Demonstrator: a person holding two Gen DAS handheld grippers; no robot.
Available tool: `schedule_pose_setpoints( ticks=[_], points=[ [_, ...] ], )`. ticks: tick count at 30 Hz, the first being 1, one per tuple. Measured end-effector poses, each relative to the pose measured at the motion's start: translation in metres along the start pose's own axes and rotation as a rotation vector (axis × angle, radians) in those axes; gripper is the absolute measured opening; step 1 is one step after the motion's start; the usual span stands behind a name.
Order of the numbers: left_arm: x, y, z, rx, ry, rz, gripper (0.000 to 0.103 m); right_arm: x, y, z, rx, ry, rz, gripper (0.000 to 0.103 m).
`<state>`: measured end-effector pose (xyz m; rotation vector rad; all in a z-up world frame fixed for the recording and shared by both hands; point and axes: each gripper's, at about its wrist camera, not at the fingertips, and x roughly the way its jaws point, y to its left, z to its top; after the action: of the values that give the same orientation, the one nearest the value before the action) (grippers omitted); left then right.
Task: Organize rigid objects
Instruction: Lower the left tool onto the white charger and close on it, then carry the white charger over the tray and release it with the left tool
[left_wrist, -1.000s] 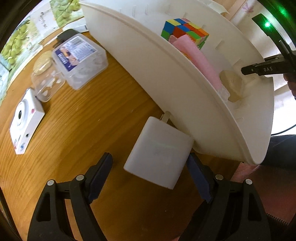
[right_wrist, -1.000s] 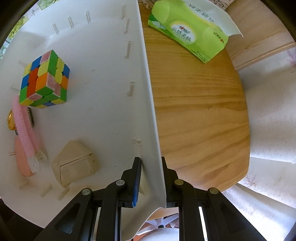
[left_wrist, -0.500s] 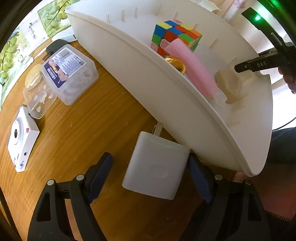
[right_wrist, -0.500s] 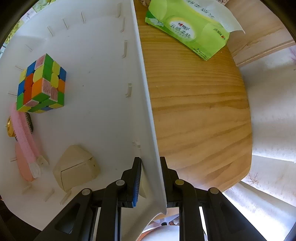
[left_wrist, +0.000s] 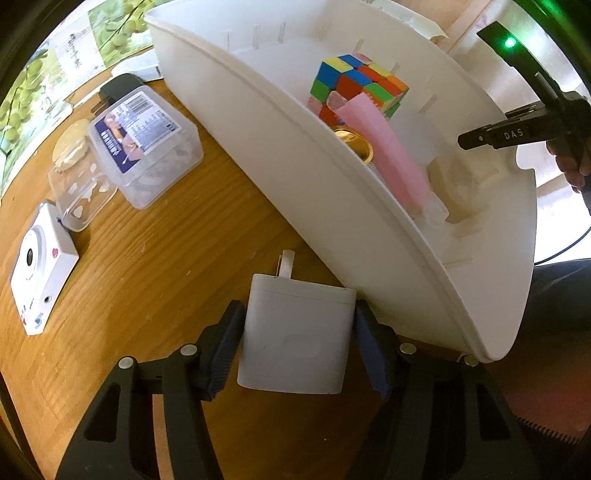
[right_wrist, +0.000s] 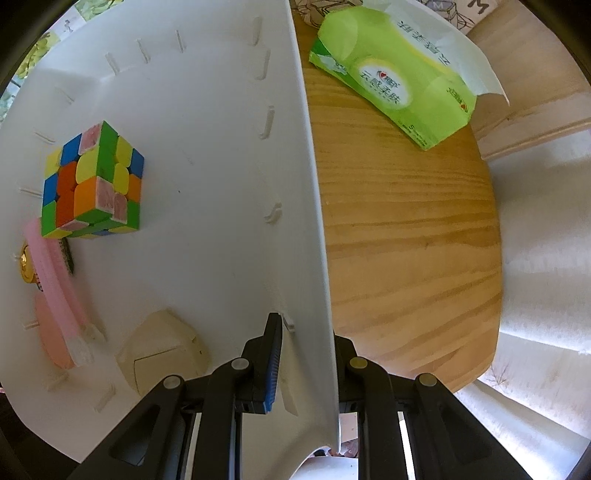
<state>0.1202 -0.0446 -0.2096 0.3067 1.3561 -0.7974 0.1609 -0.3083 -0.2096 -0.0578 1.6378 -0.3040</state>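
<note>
A white charger (left_wrist: 295, 332) lies on the wooden table (left_wrist: 147, 295), against the outer wall of a white bin (left_wrist: 332, 184). My left gripper (left_wrist: 297, 314) straddles it; the jaws are closing and the pads meet its two sides. My right gripper (right_wrist: 306, 332) is shut on the bin's near wall (right_wrist: 310, 184), one finger inside and one outside; it also shows as a black arm (left_wrist: 517, 133). Inside the bin are a colourful puzzle cube (right_wrist: 92, 184), a pink brush (left_wrist: 384, 147), a gold round item (left_wrist: 354, 146) and a beige block (right_wrist: 162, 350).
Left of the bin stand a labelled clear plastic box (left_wrist: 144, 140), a clear lid (left_wrist: 77, 184), a white camera (left_wrist: 37, 266) and a black adapter (left_wrist: 118, 86). A green tissue pack (right_wrist: 395, 77) lies right of the bin. The table's round edge (right_wrist: 495, 258) curves past it.
My left jaws have narrowed from wide apart to the charger's sides. The charger now sits square between the fingers. The right gripper's hold on the bin wall is the same.
</note>
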Motion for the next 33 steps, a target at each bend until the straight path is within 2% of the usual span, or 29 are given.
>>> schedule_pose_setpoints(
  ticks=[11,18,25,33],
  points=[
    [-0.008,0.016,-0.011,-0.128,0.003,0.027,0.062,-0.003,0.001,-0.007,-0.035,-0.014,0.014,0.019],
    [-0.019,0.034,-0.022,-0.239,-0.029,0.049,0.062,-0.007,0.001,-0.010,-0.061,-0.025,0.024,0.019],
    [-0.041,0.050,-0.037,-0.360,-0.084,0.080,0.062,-0.012,0.000,-0.014,-0.091,-0.035,0.036,0.019],
    [-0.073,0.055,-0.043,-0.447,-0.173,0.110,0.062,-0.013,0.003,-0.020,-0.133,-0.050,0.044,0.020]
  ],
)
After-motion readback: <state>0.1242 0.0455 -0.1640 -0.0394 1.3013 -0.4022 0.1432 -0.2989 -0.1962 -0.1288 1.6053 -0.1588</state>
